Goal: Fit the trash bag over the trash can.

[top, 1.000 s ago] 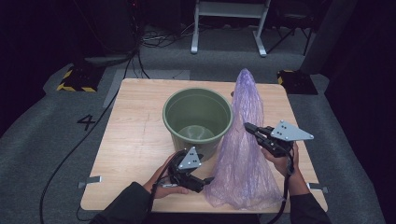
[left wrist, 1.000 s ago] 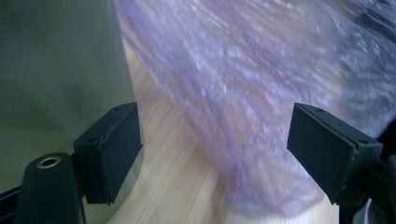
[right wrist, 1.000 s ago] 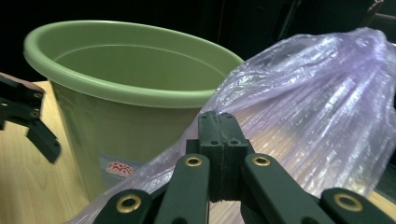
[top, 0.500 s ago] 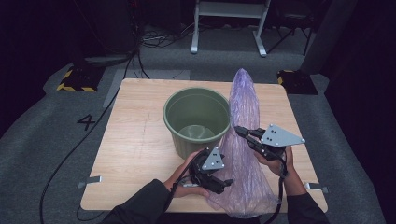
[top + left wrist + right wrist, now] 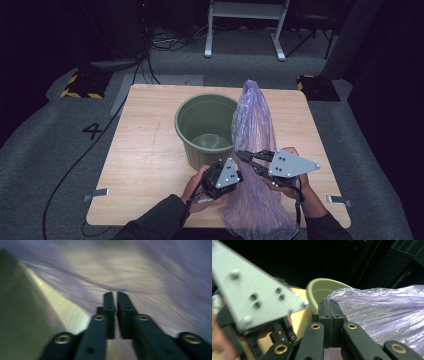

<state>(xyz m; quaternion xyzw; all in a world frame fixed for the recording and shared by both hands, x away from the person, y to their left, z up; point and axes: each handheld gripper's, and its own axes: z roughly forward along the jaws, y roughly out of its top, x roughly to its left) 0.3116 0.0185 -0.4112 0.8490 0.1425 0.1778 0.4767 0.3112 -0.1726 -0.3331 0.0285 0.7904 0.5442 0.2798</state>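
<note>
The purple plastic bag (image 5: pixel 255 150) stands tall on the wooden table (image 5: pixel 145 165), just at three o'clock of the green bucket (image 5: pixel 202 125) and touching its rim. The left gripper (image 5: pixel 239 179) — its jaws have just been closing — pinches the film low down, at the bag's eight o'clock edge. The right gripper (image 5: pixel 240 154) is clenched on the bag higher up — pointing toward nine o'clock.

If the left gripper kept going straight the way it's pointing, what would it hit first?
Most likely the purple plastic bag: the left gripper, jaws just closed, points straight into its film, with the green bucket off to one side.
</note>
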